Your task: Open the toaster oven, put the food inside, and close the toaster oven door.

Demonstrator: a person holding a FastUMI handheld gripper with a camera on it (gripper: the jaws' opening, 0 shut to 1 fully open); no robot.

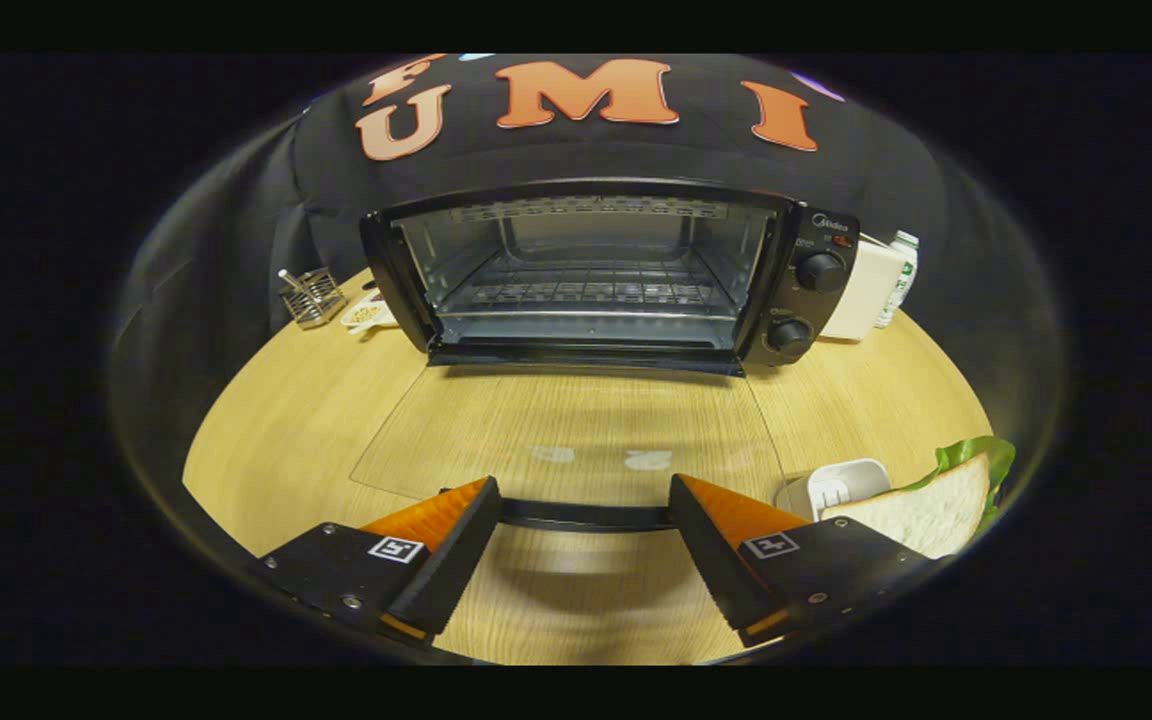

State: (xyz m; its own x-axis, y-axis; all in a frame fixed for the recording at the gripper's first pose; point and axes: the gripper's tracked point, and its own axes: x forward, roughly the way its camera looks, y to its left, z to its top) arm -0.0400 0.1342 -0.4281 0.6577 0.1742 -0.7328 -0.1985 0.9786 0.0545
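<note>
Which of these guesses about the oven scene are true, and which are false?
1. The toaster oven has its glass door folded down flat over the table. True.
2. Food already sits on the rack inside. False: the rack is bare; the sandwich with a green leaf lies on the table beside the right finger.
3. The gripper has its fingers clamped shut on the door handle. False: the fingers stand apart, with the handle running across the gap between them.
4. Two knobs sit on the oven's right side. True.
5. A small wire basket stands left of the oven. True.
</note>
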